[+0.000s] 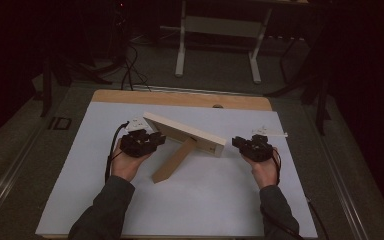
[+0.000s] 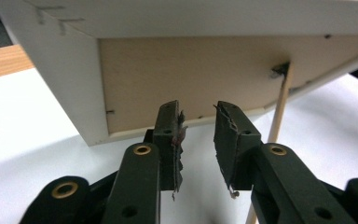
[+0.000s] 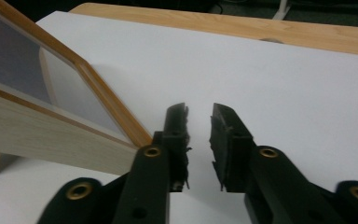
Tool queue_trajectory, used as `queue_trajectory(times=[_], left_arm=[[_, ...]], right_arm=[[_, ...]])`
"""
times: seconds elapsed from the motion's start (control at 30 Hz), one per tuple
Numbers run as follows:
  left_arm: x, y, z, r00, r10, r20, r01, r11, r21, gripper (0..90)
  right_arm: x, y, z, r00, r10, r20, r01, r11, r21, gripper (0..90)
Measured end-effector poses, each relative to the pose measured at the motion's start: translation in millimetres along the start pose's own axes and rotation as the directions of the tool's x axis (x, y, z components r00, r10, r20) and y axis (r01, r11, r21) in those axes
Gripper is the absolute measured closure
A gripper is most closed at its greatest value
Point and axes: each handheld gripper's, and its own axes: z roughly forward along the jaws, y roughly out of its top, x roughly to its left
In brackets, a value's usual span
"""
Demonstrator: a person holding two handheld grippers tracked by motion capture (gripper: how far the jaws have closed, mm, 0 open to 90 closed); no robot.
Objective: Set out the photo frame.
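A light wooden picture frame [image 1: 185, 132] stands tilted on the white mat, propped by a wooden back leg [image 1: 172, 161]. My left gripper [image 1: 155, 139] sits at the frame's left end, behind it. The left gripper view shows its jaws [image 2: 199, 116] apart with nothing between them, facing the brown backing board [image 2: 191, 74] and the thin leg [image 2: 279, 107]. My right gripper [image 1: 236, 142] sits just off the frame's right end. In the right gripper view its jaws [image 3: 199, 116] stand narrowly apart over bare mat, and the frame's corner [image 3: 121, 126] lies beside the left jaw.
The white mat [image 1: 205, 210] covers a wooden table [image 1: 180, 97]. A small white piece [image 1: 272, 132] lies behind my right gripper and another white item [image 1: 139, 121] behind my left one. Beyond the table stand a white desk frame [image 1: 217, 45] and floor cables [image 1: 130, 70].
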Motion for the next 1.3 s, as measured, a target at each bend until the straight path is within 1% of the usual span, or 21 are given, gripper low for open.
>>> queue_trajectory(times=[0.1, 0.23, 0.37, 0.47, 0.7, 0.97, 1.13, 1.3], left_arm=[[0.2, 0.4, 2.3, 0.9999, -0.016, 0.001, 0.016, 0.9998, -0.012, 75.9], [-1.1, 1.2, 8.6, 0.9995, -0.032, -0.005, 0.032, 0.9995, -0.006, 80.6], [-3.4, 2.6, 14.4, 0.9994, -0.03, -0.019, 0.03, 0.9995, 0.004, 86.4], [-4.3, 4.0, 16.7, 0.9992, -0.033, -0.022, 0.033, 0.9995, 0.001, 89.9], [-5.0, 6.2, 19.9, 0.9989, -0.038, -0.029, 0.038, 0.9993, 0.002, 90.0], [-5.0, 6.4, 23.3, 0.9977, -0.055, -0.039, 0.055, 0.9985, -0.002, 90.0], [-3.0, 5.8, 25.4, 0.9968, -0.065, -0.047, 0.065, 0.9979, -0.002, 90.0], [-3.0, 5.6, 26.1, 0.9967, -0.062, -0.052, 0.062, 0.9981, -0.001, 90.0]], right_arm=[[1.9, 0.9, 3.6, 1.0, -0.002, -0.006, 0.002, 1.0, 0.004, 81.1], [5.3, 2.5, 6.5, 0.9998, 0.002, -0.022, -0.002, 1.0, 0.007, 86.0], [9.7, 5.3, 7.8, 0.9991, 0.006, -0.043, -0.006, 1.0, -0.001, 89.0], [11.1, 6.8, 8.6, 0.9982, 0.016, -0.057, -0.016, 1.0, -0.006, 89.5], [16.7, 8.6, 10.8, 0.9972, 0.005, -0.074, -0.005, 1.0, -0.003, 89.5], [23.8, 10.7, 13.1, 0.9951, -0.012, -0.098, 0.012, 1.0, -0.001, 89.5], [26.6, 11.6, 13.6, 0.9937, -0.011, -0.112, 0.012, 1.0, 0.001, 89.5], [28.0, 11.5, 15.1, 0.9924, -0.018, -0.122, 0.019, 1.0, 0.003, 89.5]])
